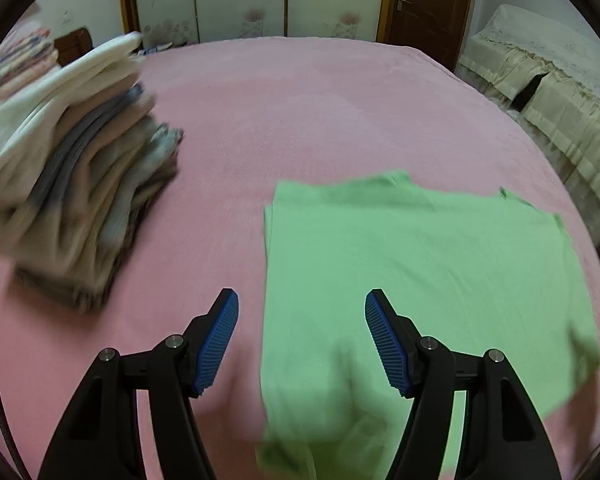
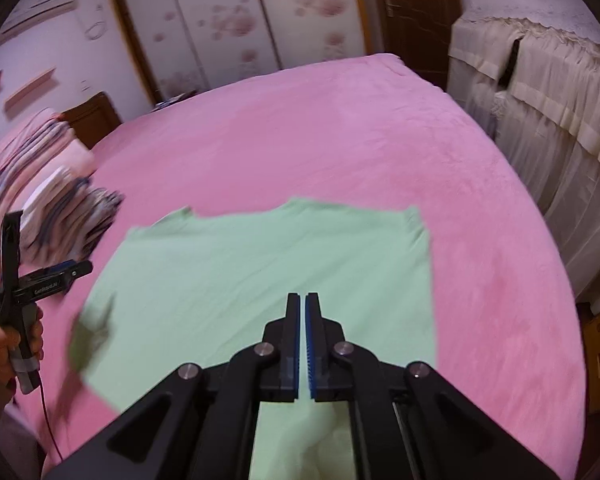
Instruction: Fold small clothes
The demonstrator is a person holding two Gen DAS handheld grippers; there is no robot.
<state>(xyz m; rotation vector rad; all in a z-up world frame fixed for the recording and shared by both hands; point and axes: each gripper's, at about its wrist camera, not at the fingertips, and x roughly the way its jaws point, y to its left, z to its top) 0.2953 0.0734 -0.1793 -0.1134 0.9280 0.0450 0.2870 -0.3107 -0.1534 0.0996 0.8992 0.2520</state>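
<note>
Pink bedspread covers the bed, with a green shirt lying flat on its near right part and a stack of folded clothes at the left. Left gripper hovers over the shirt's left edge with jaws wide and empty; right gripper is above the shirt, its jaws pressed together on nothing visible.

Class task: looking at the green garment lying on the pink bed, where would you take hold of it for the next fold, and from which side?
Probably the green garment is best pinched at its near edge, coming from above on the holder's side. It lies flat on the pink bed, so only a thin edge offers the fingers something to close on.
</note>
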